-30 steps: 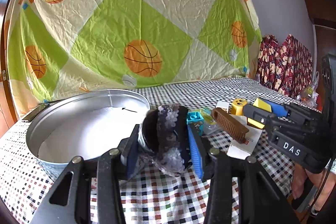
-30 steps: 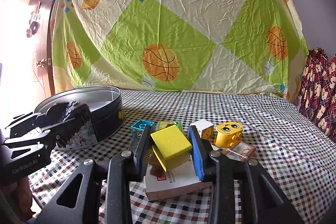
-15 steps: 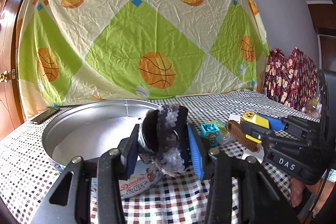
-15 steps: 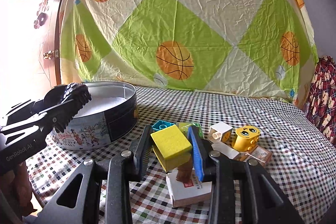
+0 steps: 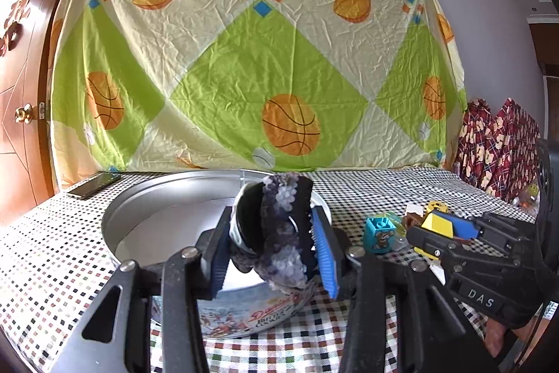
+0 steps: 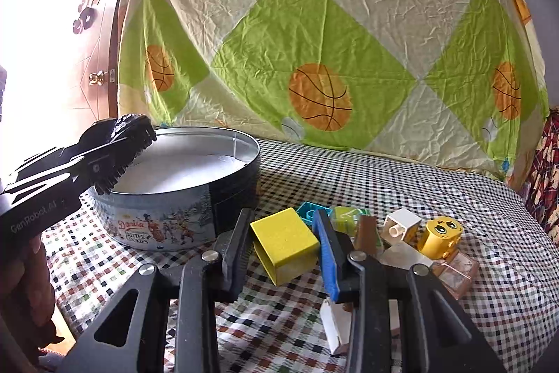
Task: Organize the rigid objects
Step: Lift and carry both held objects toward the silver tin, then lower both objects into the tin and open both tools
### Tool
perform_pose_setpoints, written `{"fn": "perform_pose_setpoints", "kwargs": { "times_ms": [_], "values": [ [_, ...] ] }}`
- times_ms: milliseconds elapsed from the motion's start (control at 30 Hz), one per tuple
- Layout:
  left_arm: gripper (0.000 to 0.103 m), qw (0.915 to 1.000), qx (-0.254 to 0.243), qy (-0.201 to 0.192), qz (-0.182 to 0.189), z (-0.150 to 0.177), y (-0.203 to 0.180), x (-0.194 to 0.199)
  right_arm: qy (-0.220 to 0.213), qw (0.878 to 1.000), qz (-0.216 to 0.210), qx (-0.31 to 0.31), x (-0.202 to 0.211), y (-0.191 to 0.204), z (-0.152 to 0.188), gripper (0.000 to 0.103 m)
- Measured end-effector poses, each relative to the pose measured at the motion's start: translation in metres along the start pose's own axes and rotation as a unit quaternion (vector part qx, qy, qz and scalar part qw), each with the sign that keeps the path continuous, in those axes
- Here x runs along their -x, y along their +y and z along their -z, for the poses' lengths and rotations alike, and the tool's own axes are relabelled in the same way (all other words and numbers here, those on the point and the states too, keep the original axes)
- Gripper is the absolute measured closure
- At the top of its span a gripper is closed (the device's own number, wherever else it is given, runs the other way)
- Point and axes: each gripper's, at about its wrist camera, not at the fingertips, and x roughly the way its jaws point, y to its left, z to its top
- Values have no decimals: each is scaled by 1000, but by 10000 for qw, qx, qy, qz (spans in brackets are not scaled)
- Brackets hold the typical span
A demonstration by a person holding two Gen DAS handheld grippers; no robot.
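My left gripper [image 5: 272, 233] is shut on a dark sequinned hair clip [image 5: 283, 226] with black teeth. It hangs over the near rim of a round silver cookie tin [image 5: 139, 208], open and white inside. In the right wrist view the left gripper [image 6: 115, 145] and the clip [image 6: 134, 128] reach over the tin's [image 6: 157, 226] left rim. My right gripper [image 6: 284, 243] is shut on a yellow block [image 6: 283, 240], held above the checked cloth just right of the tin. The left wrist view shows the right gripper [image 5: 440, 226] with that block [image 5: 435, 222] at the right.
Loose pieces lie behind the right gripper: a cyan block [image 6: 312, 212], a white block [image 6: 401, 226], a yellow face block [image 6: 442, 235], a brown piece [image 6: 367, 231], a clear box [image 6: 457, 271] and a white carton [image 6: 337, 324]. A phone [image 5: 92, 186] lies at the back left.
Both grippers have moved left towards the tin with their loads. The clip now sits over the tin's near rim. The yellow block has left the pile of pieces.
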Motion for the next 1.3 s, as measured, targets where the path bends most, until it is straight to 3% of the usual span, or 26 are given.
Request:
{"fn": "perform_pose_setpoints", "kwargs": {
  "times_ms": [833,1300],
  "values": [
    [61,9992,347,35,-201,1,43,-1,113,9987,-428,241,-14,37,-10,66],
    [61,9988,141,407,-216,-13,56,-18,171,9936,-1103,149,-37,41,-63,66]
  ]
}}
